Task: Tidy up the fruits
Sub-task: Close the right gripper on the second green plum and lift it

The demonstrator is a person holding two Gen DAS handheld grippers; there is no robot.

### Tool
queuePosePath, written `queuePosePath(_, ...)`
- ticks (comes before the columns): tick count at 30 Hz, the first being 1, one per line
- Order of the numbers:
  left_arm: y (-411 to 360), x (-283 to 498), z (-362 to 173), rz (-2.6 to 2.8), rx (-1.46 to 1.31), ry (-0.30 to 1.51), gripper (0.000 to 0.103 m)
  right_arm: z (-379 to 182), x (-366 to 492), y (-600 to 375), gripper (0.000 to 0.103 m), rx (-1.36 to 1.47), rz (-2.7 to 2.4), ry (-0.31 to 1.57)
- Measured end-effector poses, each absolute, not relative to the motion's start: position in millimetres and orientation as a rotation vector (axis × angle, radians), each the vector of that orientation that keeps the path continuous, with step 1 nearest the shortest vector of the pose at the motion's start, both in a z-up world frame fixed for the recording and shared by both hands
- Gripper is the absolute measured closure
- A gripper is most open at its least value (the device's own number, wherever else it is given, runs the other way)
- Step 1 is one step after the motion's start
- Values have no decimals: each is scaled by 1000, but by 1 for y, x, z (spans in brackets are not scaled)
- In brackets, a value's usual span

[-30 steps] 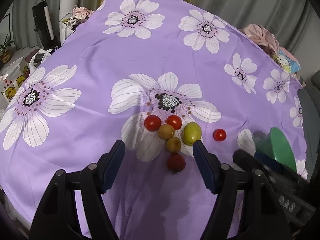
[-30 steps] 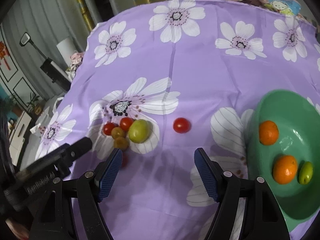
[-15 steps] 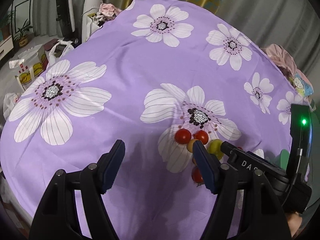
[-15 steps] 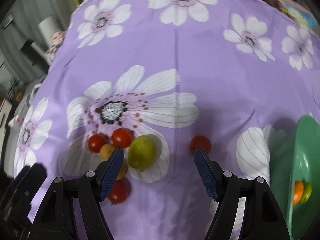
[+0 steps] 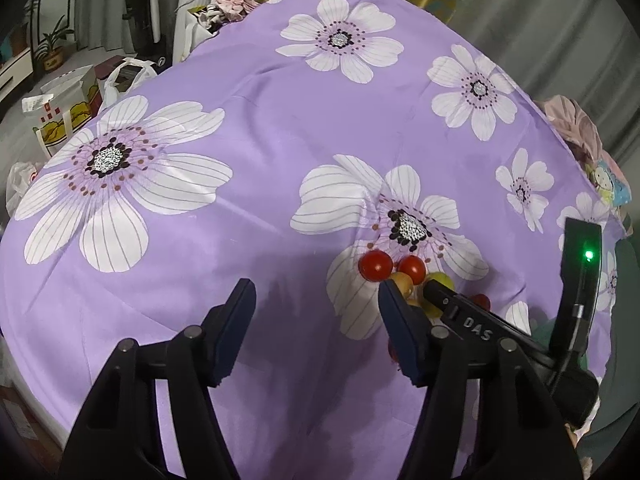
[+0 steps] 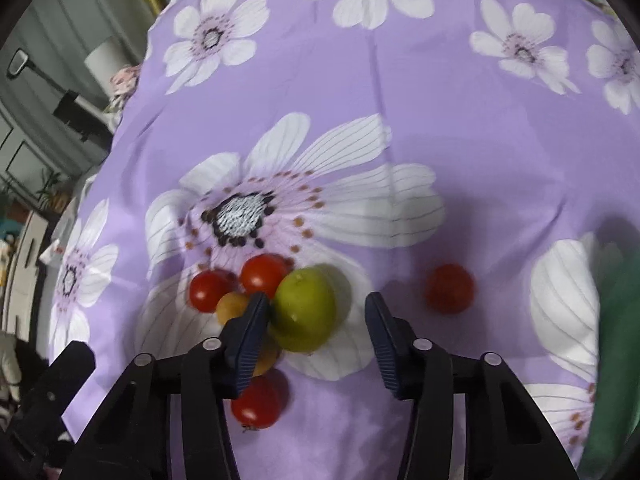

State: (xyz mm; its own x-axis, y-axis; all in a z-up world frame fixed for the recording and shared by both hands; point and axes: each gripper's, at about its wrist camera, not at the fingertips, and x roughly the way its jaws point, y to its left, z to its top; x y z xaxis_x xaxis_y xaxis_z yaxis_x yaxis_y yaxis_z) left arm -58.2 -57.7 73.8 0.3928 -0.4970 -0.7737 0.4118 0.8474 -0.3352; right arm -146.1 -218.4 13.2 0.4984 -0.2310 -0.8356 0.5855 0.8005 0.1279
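Behind left pad of right tool (image 6: 313, 310), yellow fruits half hidden; closing around green fruit (image 6: 305, 309), right pad apart

Two fisheye wrist views, both angled steeply down over the purple flowered cloth (image 5: 280, 128).

From the left wrist we look from the near left across most of the cloth, sitting higher and farther back, with curtains (image 5: 520, 8) at the far edge. From the right wrist we sit much closer, right over the fruit cluster (image 6: 276, 292). We share that cluster (image 5: 400, 272) and the big white flower (image 6: 280, 208) behind it.
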Motion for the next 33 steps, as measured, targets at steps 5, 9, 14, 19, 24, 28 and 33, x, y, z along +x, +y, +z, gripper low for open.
queuePosePath(5, -61, -63, 76, -591, -76, 992, 40, 10, -145, -207, 67, 348, -523, 938)
queuePosePath(9, -67, -67, 75, -607, -48, 990, 42, 22, -173, -209, 67, 438, -495, 934)
queuePosePath(14, -81, -78, 71, -642, 1, 1002, 46, 23, -223, -201, 67, 483, -463, 980)
queuePosePath(19, -94, -92, 69, -719, 32, 1021, 47, 6, -241, -205, 67, 546, -409, 1057)
queuePosePath(24, -105, -101, 64, -769, 58, 1046, 47, 8, -244, -210, 67, 550, -383, 1046)
queuePosePath(28, -113, -109, 63, -768, 104, 1034, 47, 16, -254, -212, 67, 566, -383, 1014)
queuePosePath(33, -121, -119, 60, -833, 132, 1059, 47, 20, -259, -218, 67, 580, -393, 983)
